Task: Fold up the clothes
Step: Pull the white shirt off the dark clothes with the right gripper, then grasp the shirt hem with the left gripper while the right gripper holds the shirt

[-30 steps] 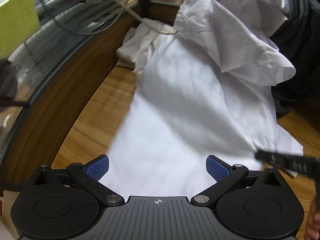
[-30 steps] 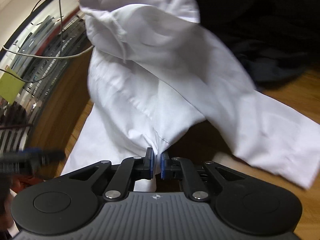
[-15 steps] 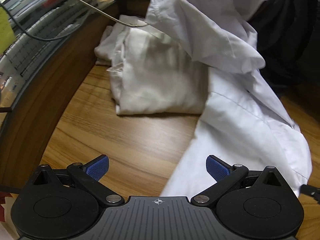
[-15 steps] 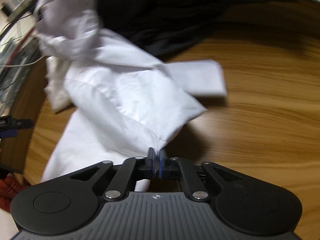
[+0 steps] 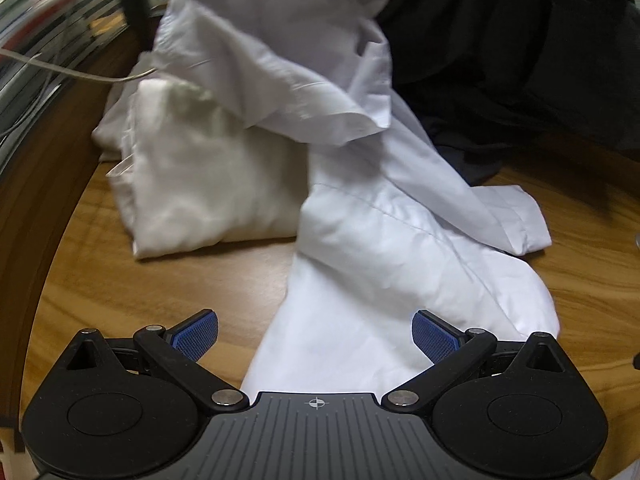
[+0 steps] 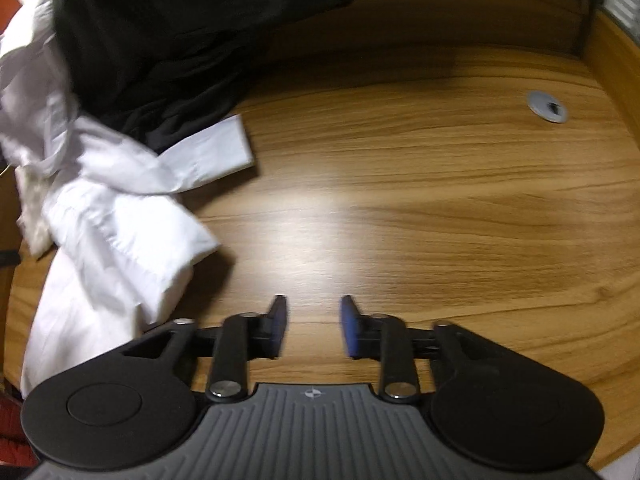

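White shirt (image 5: 400, 240) lies crumpled on the wooden worktop (image 5: 180, 280), not spread yet. I judge the step in hand to be laying it flat before any fold.

Left wrist view: left tool (image 5: 316, 336) has its jaws wide, nothing between the pads; shirt fabric runs under the gap but isn't pinched. A cream folded garment (image 5: 192, 184) sits just beside the shirt, the shirt's upper part draped over it. Dark clothes (image 5: 520, 60) are piled behind, touching the shirt. One sleeve cuff (image 5: 516, 220) sticks out to the right. A cable (image 5: 72, 72) runs in from the left edge.

Right wrist view: right tool (image 6: 312, 328) has just been opening, jaws part-way apart with nothing between them, over bare worktop. Shirt (image 6: 112, 208) bunched well to the left, cuff (image 6: 216, 148) pointing across the wood. Grommet (image 6: 548, 106) far right, clear of everything.

To do it well: pull the shirt off the cream garment and the dark pile first, onto the bare wood. Grab hem or shoulder seams, one per tool, not mid-panel. Tension sideways, lay flat, then sleeves in. Risk: dragging the folded garment along.
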`<action>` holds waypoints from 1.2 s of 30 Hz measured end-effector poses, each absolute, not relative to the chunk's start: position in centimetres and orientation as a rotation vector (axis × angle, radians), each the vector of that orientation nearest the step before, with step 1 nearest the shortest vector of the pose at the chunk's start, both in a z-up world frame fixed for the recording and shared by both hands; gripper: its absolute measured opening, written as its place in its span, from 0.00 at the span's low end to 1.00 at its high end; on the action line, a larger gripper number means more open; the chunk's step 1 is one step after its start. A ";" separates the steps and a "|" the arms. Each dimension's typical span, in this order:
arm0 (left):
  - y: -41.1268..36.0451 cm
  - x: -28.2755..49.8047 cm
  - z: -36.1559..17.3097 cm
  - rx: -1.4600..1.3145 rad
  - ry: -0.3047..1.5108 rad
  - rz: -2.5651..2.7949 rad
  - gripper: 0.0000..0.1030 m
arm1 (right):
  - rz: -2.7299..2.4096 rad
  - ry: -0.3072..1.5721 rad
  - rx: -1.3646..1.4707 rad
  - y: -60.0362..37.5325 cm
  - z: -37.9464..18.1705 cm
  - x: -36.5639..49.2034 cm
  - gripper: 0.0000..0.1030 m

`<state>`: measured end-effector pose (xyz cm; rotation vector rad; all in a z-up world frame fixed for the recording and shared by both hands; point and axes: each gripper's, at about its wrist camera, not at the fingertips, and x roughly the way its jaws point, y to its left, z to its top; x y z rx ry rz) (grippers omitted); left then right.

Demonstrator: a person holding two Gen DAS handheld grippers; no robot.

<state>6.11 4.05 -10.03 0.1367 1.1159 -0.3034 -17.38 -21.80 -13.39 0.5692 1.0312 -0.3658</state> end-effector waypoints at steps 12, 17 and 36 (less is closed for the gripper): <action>8.2 3.8 -13.3 0.182 1.216 -0.343 1.00 | -0.064 1.039 0.438 -13.2 -11.9 -7.0 0.76; 12.0 2.1 -14.4 0.180 1.243 -0.316 1.00 | 0.019 1.040 0.352 -8.9 -10.3 -0.9 0.92; 16.5 -2.0 -19.7 0.034 1.434 -0.458 1.00 | -0.029 1.105 0.067 2.0 -13.1 14.8 0.59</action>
